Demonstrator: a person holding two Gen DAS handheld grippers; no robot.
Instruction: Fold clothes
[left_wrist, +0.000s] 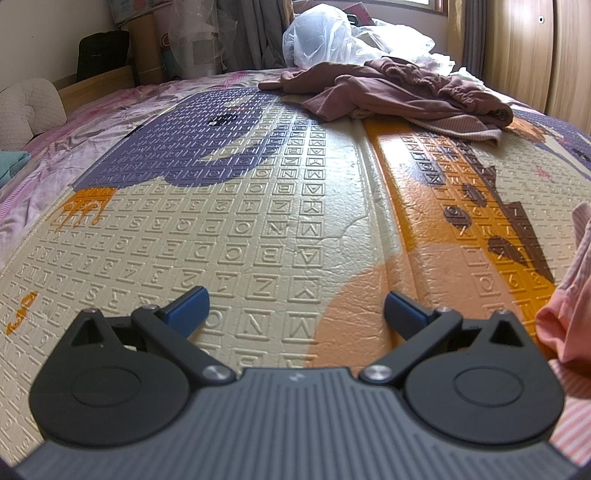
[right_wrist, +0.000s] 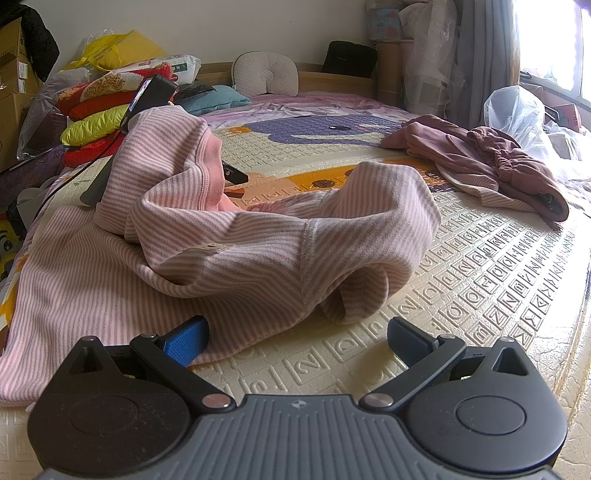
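A pink striped garment (right_wrist: 258, 240) lies crumpled on the play mat (right_wrist: 480, 280), one part raised into a hump at the left. My right gripper (right_wrist: 299, 341) is open just in front of its near hem, and the left blue pad (right_wrist: 188, 341) sits at the fabric's edge. My left gripper (left_wrist: 295, 310) is open low over the bare mat (left_wrist: 236, 229) with nothing between its fingers. An edge of the pink striped garment (left_wrist: 569, 295) shows at its right. A black device (right_wrist: 151, 92) with a cable pokes out behind the raised hump.
A pile of mauve clothes (left_wrist: 399, 88) (right_wrist: 498, 162) lies at the mat's far side, with white plastic bags (left_wrist: 321, 37) behind it. Red and yellow folded items (right_wrist: 96, 110), a pillow (right_wrist: 266, 75) and boxes line the bed's head and left side.
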